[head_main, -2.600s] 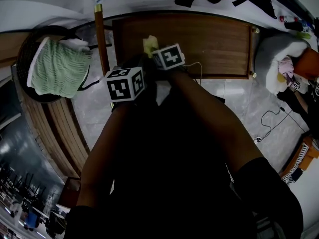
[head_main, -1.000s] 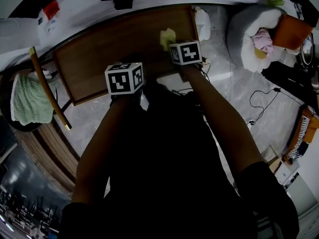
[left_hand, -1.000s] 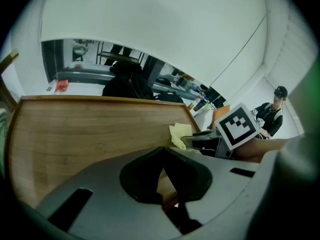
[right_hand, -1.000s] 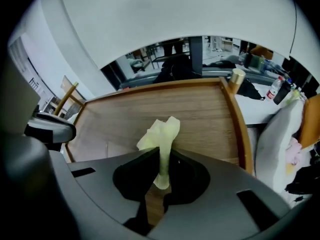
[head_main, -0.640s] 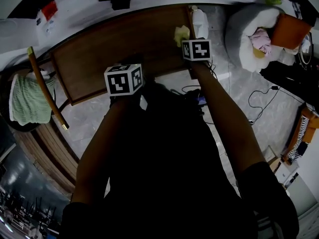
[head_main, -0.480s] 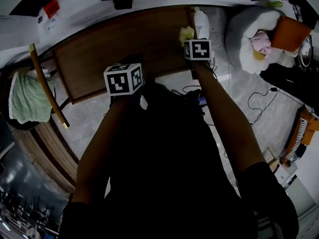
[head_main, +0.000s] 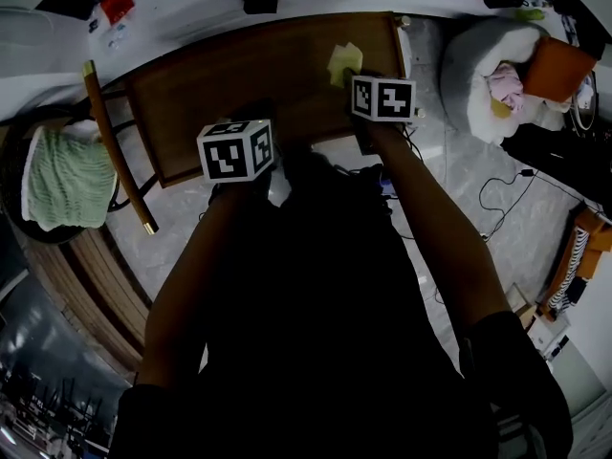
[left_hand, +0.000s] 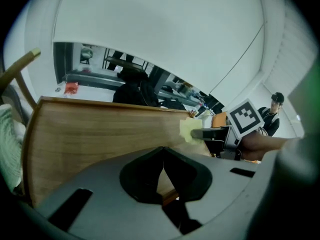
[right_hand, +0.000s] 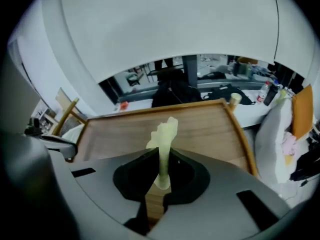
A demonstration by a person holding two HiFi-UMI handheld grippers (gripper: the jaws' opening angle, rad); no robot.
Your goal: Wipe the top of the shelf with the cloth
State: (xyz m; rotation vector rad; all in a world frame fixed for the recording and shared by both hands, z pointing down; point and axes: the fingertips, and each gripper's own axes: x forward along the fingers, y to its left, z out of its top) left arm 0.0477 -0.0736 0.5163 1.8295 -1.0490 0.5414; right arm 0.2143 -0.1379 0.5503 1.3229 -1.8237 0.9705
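Two tongs work at the shelf [head_main: 239,75]. The right tongs [right_hand: 161,176] pinch the cloth [right_hand: 165,131], a soft, crumpled, pale-yellow rag over the right end of the smooth, flat brown wood. The left tongs [left_hand: 162,176] are clenched on nothing. Wiping looks under way, and the next move probably calls for a pressed sweep leftward.

on my feed the left gripper [left_hand: 162,169] has a pale grey moulded body. dark rectangular slots [left_hand: 70,209] are cut into each side, and the black jaws sit in a dark rounded recess. the right gripper [right_hand: 161,181] is built the same way, grey shell and black jaws. each one carries a white cube printed with black square markers: i can see the left cube [head_main: 237,149] and the right cube [head_main: 382,98]. the person wears a dark top with short dark sleeves [head_main: 521,376].
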